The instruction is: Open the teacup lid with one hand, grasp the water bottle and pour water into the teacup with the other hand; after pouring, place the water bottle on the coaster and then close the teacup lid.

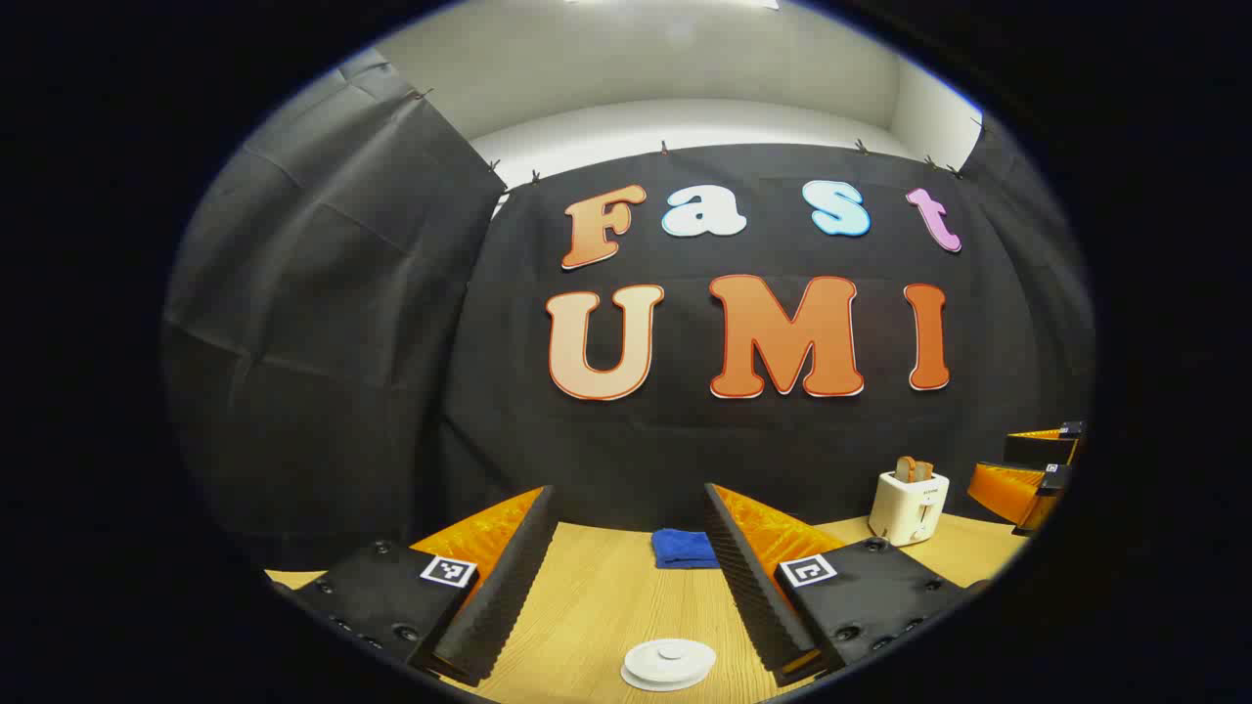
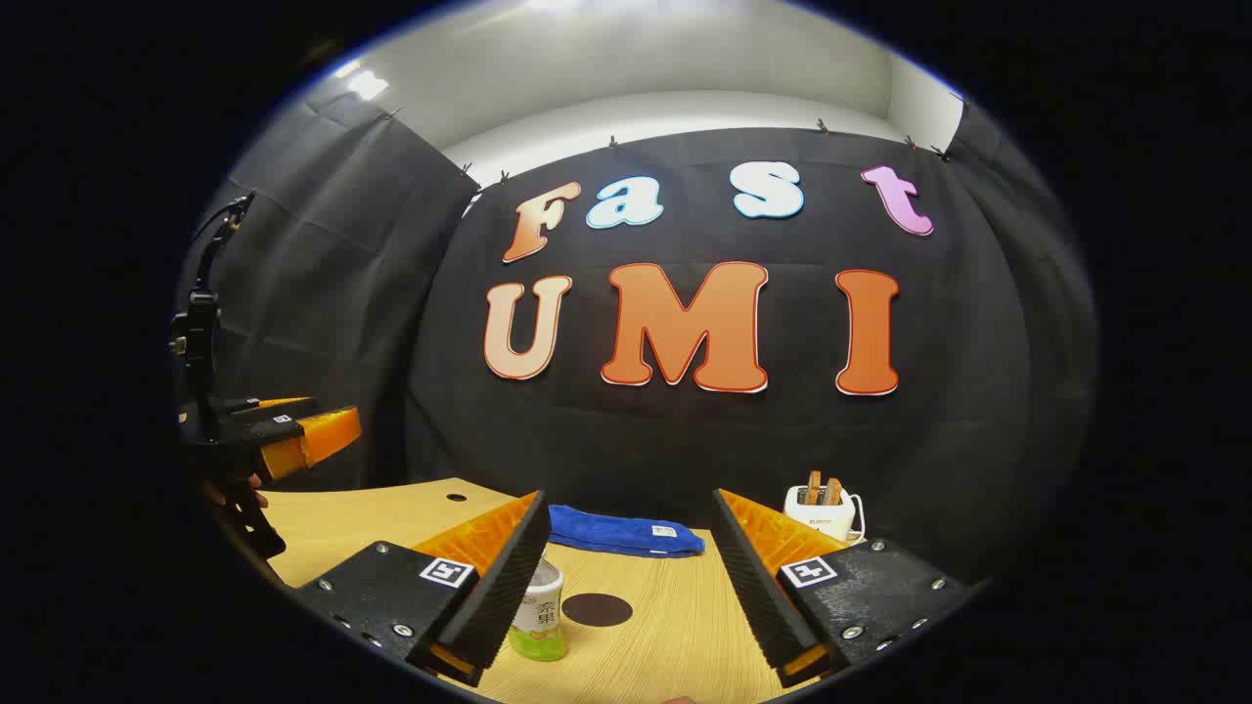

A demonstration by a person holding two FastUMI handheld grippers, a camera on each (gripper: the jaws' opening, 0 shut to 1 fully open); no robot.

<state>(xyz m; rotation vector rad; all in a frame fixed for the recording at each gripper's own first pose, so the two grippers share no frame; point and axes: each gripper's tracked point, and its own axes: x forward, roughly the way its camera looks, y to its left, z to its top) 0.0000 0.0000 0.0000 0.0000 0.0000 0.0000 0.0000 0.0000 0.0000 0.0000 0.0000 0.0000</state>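
Note:
In the left gripper view, the white round teacup lid [image 1: 669, 665] lies low on the wooden table [image 1: 597, 596], below and between my left gripper's [image 1: 628, 491] open fingers, which touch nothing. My right gripper [image 2: 629, 496] is open too. A small water bottle [image 2: 538, 611] with a green base stands by its left finger [image 2: 494, 587], partly hidden behind it and not clamped. A dark round coaster [image 2: 597, 609] lies just right of the bottle. The left gripper [image 2: 293, 437] hangs at the far left of the right gripper view, held by a hand [image 2: 235, 489].
A folded blue cloth [image 2: 626, 533] lies at the table's back by the black wall. A white toaster [image 2: 824, 508] with toast slices stands at the back right. The right gripper [image 1: 1032, 469] shows at the right edge of the left gripper view, beyond the toaster [image 1: 910, 506].

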